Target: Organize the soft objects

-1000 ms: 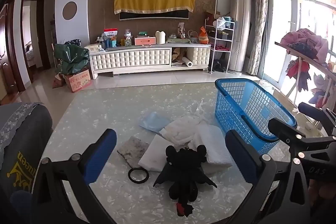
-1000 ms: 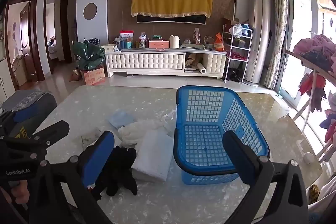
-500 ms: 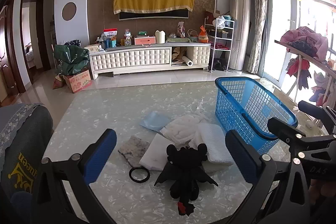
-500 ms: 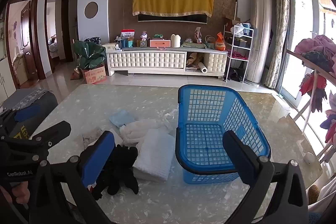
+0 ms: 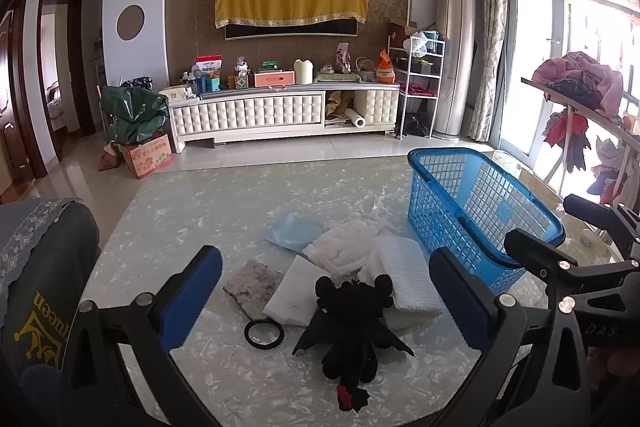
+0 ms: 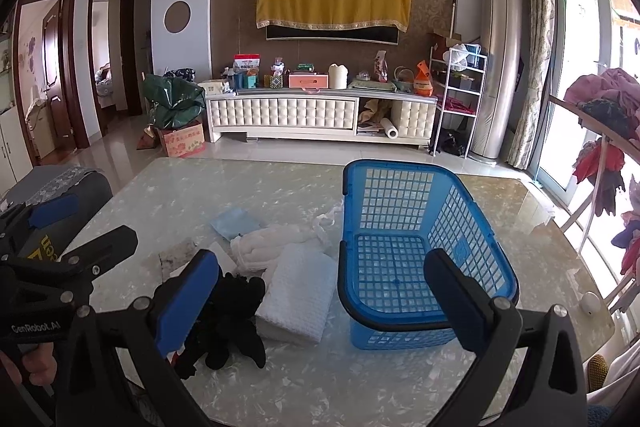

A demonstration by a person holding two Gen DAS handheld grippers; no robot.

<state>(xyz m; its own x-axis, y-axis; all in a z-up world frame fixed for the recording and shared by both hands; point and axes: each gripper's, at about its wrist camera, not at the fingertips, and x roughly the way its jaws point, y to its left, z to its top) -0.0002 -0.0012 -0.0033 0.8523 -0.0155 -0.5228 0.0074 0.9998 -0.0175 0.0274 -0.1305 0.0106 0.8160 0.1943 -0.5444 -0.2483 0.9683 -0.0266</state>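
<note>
A black plush dragon (image 5: pixel 351 323) lies on the marble table (image 5: pixel 192 211), straight ahead of my open left gripper (image 5: pixel 326 301). Behind it sit a white folded towel (image 5: pixel 408 279), a white quilted cloth (image 5: pixel 348 247), a flat white sponge (image 5: pixel 294 287), a grey speckled pad (image 5: pixel 252 281), a light blue cloth (image 5: pixel 294 233) and a black ring (image 5: pixel 264 334). The empty blue basket (image 6: pixel 404 251) stands to the right of the pile. My right gripper (image 6: pixel 322 297) is open above the towel (image 6: pixel 298 291) and the basket's near rim. The dragon (image 6: pixel 228 323) shows beside its left finger.
A dark padded chair back (image 5: pixel 36 291) stands at the table's left edge. A clothes rack (image 5: pixel 580 115) with hanging garments is at the right. A small white object (image 6: pixel 590 303) lies on the table right of the basket. A TV cabinet (image 5: pixel 280 115) lines the far wall.
Both views have shifted only slightly; the pile and basket sit a little farther up in the frames. Nothing was grasped or moved.
</note>
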